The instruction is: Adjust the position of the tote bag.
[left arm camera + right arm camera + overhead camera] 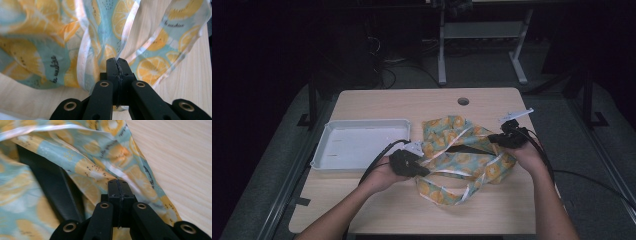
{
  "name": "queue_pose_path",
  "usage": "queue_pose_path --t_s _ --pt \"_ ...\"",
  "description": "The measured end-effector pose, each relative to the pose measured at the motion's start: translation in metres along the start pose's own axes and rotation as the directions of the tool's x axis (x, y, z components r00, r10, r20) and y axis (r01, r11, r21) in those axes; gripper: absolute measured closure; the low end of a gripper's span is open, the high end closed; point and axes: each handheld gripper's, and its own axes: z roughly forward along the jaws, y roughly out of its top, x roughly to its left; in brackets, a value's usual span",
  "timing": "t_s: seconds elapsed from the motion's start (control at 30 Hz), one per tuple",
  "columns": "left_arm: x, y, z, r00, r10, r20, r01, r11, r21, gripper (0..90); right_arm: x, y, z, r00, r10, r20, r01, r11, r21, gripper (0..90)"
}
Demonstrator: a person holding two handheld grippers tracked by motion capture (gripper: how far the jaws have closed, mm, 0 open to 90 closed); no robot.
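A teal cloth bag (462, 150) printed with yellow lemons and edged in white tape lies crumpled on the wooden table, right of centre. My left gripper (424, 170) is at its left side, shut on a white-edged strip of the cloth (50, 57), which rises from between the closed jaw tips (117, 61). My right gripper (494, 139) is at the bag's right upper edge, shut on a fold of the same cloth (82, 170) at its jaw tips (118, 182). A dark opening (50, 182) shows in the bag to the left of the right gripper's jaws.
A shallow white tray (362, 121) sits at the table's left, close to my left hand. A round cable hole (463, 101) is near the table's far edge. Black cables trail from both grippers toward the near side. Desk legs stand on the floor beyond.
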Motion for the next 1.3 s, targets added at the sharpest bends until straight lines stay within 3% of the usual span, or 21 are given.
queue_pose_path --t_s 0.27,0.53,0.63,0.83,0.93,1.07,1.3 --pt "-0.004 -0.01 0.003 0.9996 -0.007 0.027 0.006 0.9987 0.05 89.8 -0.01 -0.005 0.013 0.9995 0.02 0.026 -0.021 0.999 0.04 89.8" --pt "-0.006 -0.018 0.002 0.9992 -0.013 0.037 0.011 0.9978 0.065 89.7 -0.014 -0.012 0.024 0.9978 0.046 0.048 -0.049 0.996 0.074 89.9" --pt "-0.006 -0.017 0.002 0.9995 -0.015 0.027 0.013 0.999 0.044 88.2 -0.016 -0.014 0.026 0.9976 0.053 0.043 -0.056 0.995 0.078 89.5" --pt "-0.004 -0.011 -0.007 0.9988 -0.042 0.025 0.042 0.999 -0.012 70.8 -0.015 -0.011 0.013 0.9966 0.081 0.018 -0.081 0.996 0.026 72.4" --pt "-0.004 -0.004 -0.015 0.9995 -0.031 0.008 0.031 0.9983 -0.049 62.2 -0.013 -0.011 0.001 0.9958 0.091 -0.001 -0.091 0.996 0.007 66.2" --pt "-0.004 0.008 -0.025 0.999 -0.046 0.001 0.045 0.9939 -0.101 55.8 -0.008 -0.007 -0.016 0.9972 0.074 -0.008 -0.074 0.997 -0.02 59.3" --pt "0.004 0.037 -0.035 0.9965 -0.044 -0.07 0.033 0.9884 -0.148 45.0 0.009 0.0 -0.041 0.9993 0.034 -0.018 -0.035 0.998 -0.058 52.7"
